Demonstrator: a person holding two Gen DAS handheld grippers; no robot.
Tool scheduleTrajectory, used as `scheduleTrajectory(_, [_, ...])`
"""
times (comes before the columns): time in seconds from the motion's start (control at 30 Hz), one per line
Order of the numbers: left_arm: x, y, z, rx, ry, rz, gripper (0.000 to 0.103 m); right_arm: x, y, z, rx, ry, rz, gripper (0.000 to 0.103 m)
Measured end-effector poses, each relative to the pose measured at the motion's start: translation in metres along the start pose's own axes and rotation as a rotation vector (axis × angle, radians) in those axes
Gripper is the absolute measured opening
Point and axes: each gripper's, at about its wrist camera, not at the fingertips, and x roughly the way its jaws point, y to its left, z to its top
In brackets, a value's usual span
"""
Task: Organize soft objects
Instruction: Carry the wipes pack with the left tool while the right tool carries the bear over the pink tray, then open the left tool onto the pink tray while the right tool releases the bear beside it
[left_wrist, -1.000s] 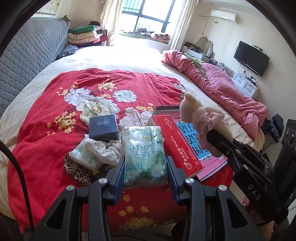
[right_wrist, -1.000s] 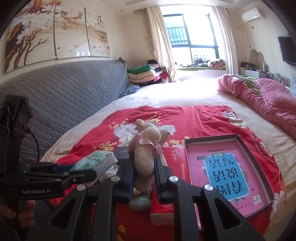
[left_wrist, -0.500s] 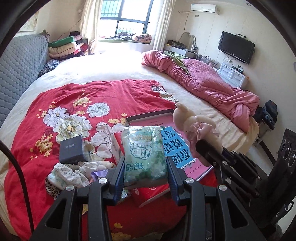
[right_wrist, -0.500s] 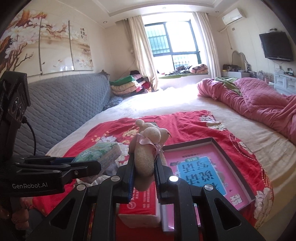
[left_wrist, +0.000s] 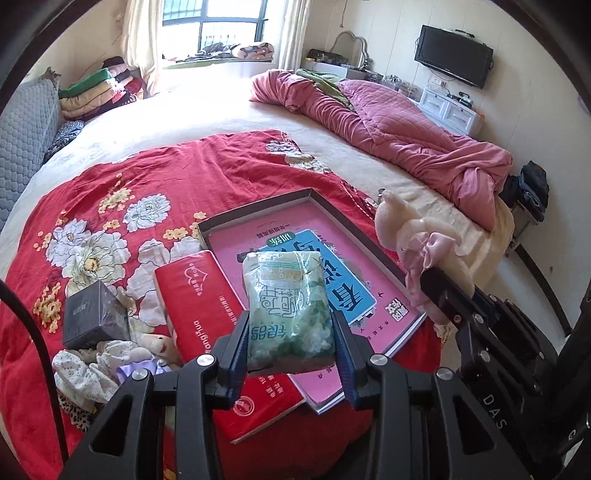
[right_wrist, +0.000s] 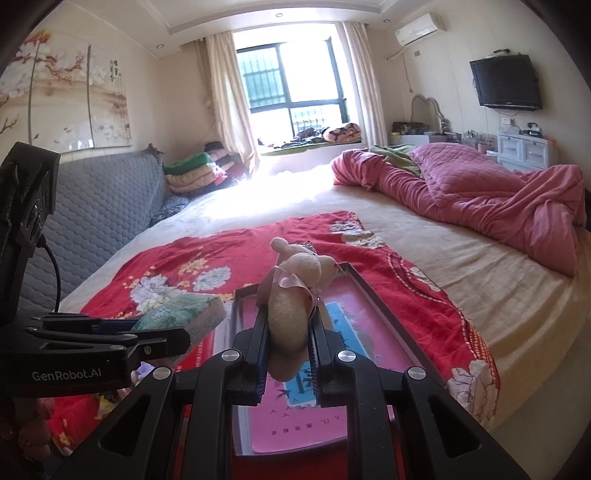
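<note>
A wide bed carries a red floral blanket, with a rumpled pink quilt along its far side. On the blanket lies a shallow dark-rimmed box holding a pink book; a red tissue pack sits just beside it, touching its near edge. Left of that are a small dark box and a heap of soft cloth items. The left tool clamps a green-printed tissue packet above the book (held clear of it). The right tool pinches a cream plush toy over the box.
</note>
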Motion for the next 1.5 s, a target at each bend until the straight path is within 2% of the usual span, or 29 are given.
scheduleTrajectory(0.27, [0.045,-0.021,0.004,0.045,0.071,-0.008,0.041,0.012,-0.031,-0.011,0.04,0.042,-0.064,0.019])
scheduleTrajectory(0.7, [0.097,-0.044,-0.005,0.117,0.19,0.005,0.042,0.045,-0.061,-0.031,0.053,0.17,-0.116,0.019])
scheduleTrajectory(0.93, [0.108,-0.05,-0.011,0.126,0.216,0.003,0.042,0.068,-0.072,-0.046,0.057,0.256,-0.133,0.019])
scheduleTrajectory(1.17, [0.116,-0.05,-0.014,0.126,0.23,-0.001,0.042,0.079,-0.076,-0.053,0.066,0.302,-0.126,0.023])
scheduleTrajectory(1.5, [0.117,-0.052,-0.014,0.136,0.234,0.003,0.043,0.078,-0.081,-0.055,0.125,0.314,-0.102,0.032])
